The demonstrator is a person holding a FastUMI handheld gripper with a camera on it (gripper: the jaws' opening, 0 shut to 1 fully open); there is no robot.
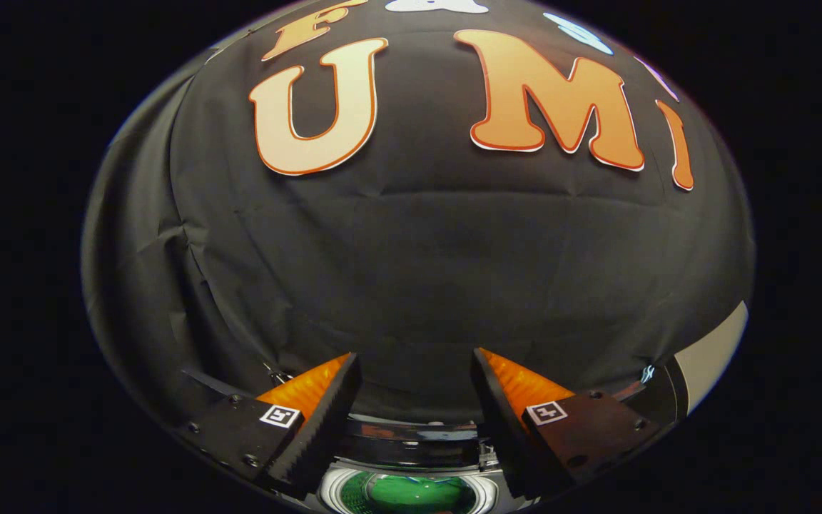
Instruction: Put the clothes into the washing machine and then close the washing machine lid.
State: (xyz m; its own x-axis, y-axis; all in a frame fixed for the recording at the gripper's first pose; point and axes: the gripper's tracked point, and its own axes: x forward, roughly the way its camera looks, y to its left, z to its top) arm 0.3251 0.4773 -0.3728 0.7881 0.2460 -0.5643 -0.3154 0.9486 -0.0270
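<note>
I have the gripper (416,385) raised above the washing machine (411,446), its two fingers (325,421) spread well apart with nothing between them. The gap between them looks straight onto the black cloth wall (411,271), which hangs just behind the machine, so there is little room beyond the fingertips but free space on either side of them.

The machine sits below the fingers, and I see it from above: a dark glossy band along its back edge, then a pale ring around the round opening (407,492). Inside that opening lies something green (411,496) (I take it for the clothes, though it is too blurred and cut off for me to tell its shape). I cannot make out the lid from here.

To the right of the machine, past the right finger, a pale strip of surface (714,360) shows at the foot of the cloth.
</note>
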